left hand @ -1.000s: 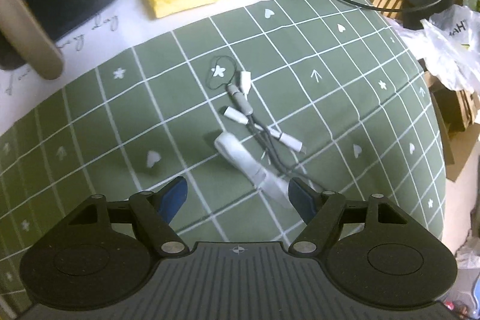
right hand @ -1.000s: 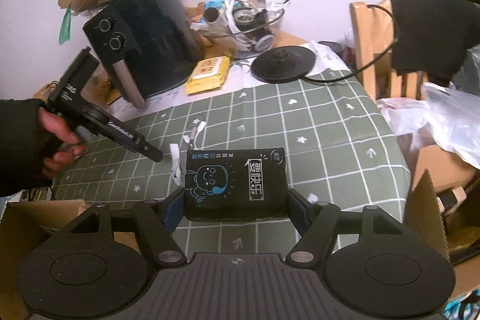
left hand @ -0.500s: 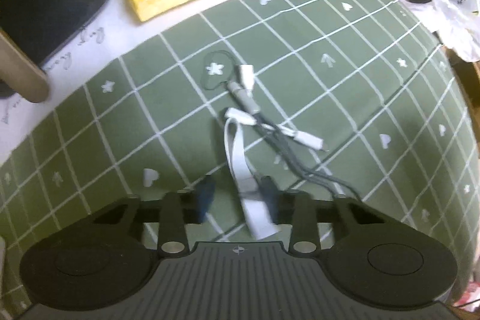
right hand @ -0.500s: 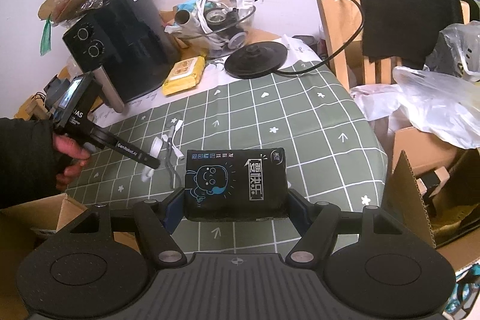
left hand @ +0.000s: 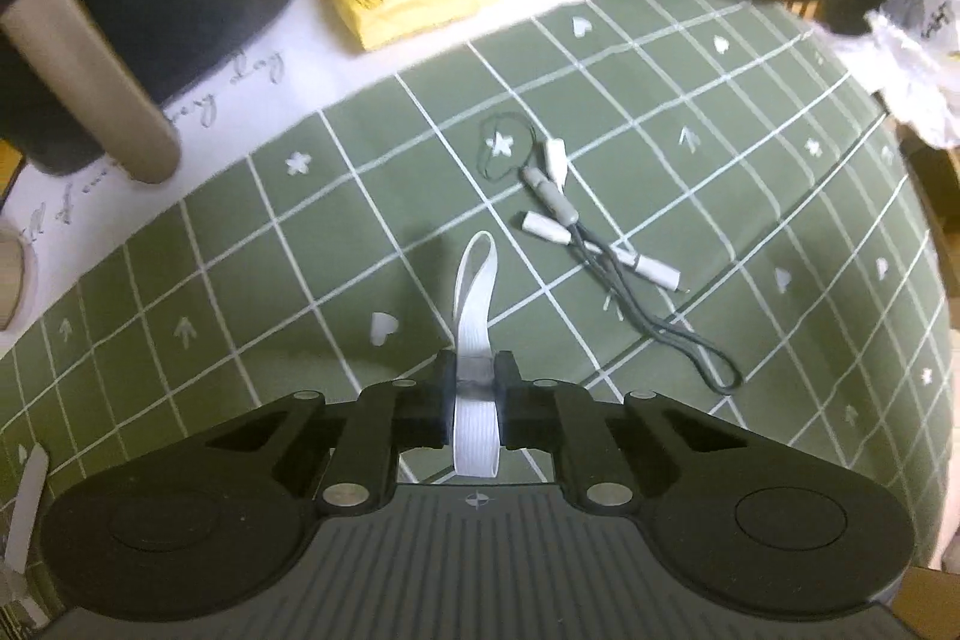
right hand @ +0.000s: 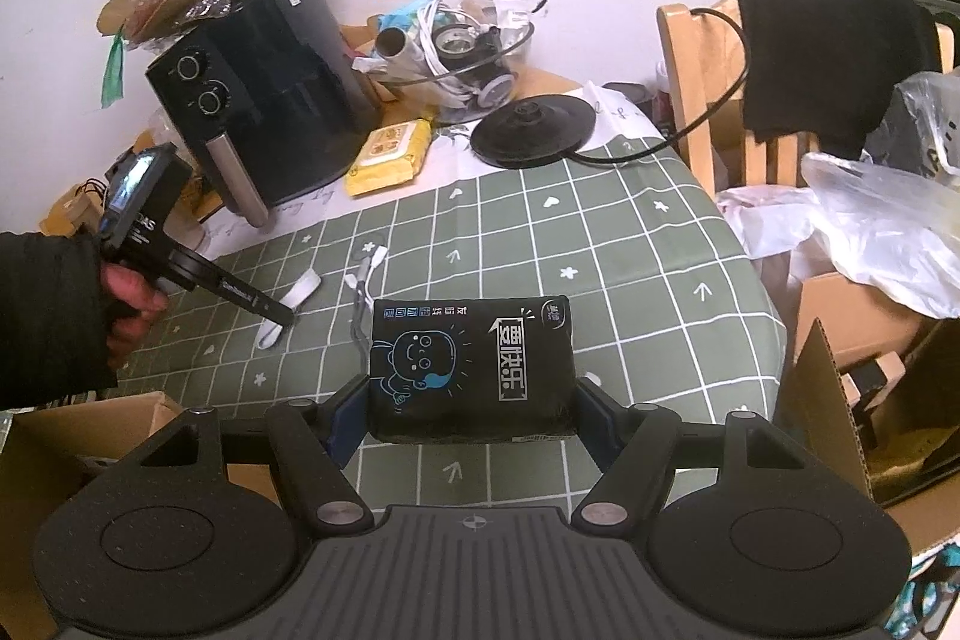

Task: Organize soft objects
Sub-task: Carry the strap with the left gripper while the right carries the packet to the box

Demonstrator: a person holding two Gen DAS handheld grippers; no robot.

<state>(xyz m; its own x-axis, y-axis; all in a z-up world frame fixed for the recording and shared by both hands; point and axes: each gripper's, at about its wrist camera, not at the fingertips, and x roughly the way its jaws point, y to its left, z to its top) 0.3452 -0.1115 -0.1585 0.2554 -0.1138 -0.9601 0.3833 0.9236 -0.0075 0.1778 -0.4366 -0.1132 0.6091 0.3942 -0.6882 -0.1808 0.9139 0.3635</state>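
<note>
Two grips: left gripper [left hand: 477,394] closing on white strap [left hand: 474,316]; right gripper [right hand: 471,415] around black pack [right hand: 471,370]

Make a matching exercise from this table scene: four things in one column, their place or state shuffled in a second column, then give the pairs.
Things:
1. white strap
2. black packet
3. yellow wipes pack
4. grey cord

Places or states:
A. lying loose on the green cloth
B. between the left gripper's closing jaws
C. gripped by the right gripper
D. beside the black air fryer

Pairs: 1-B, 2-C, 3-D, 4-A
</note>
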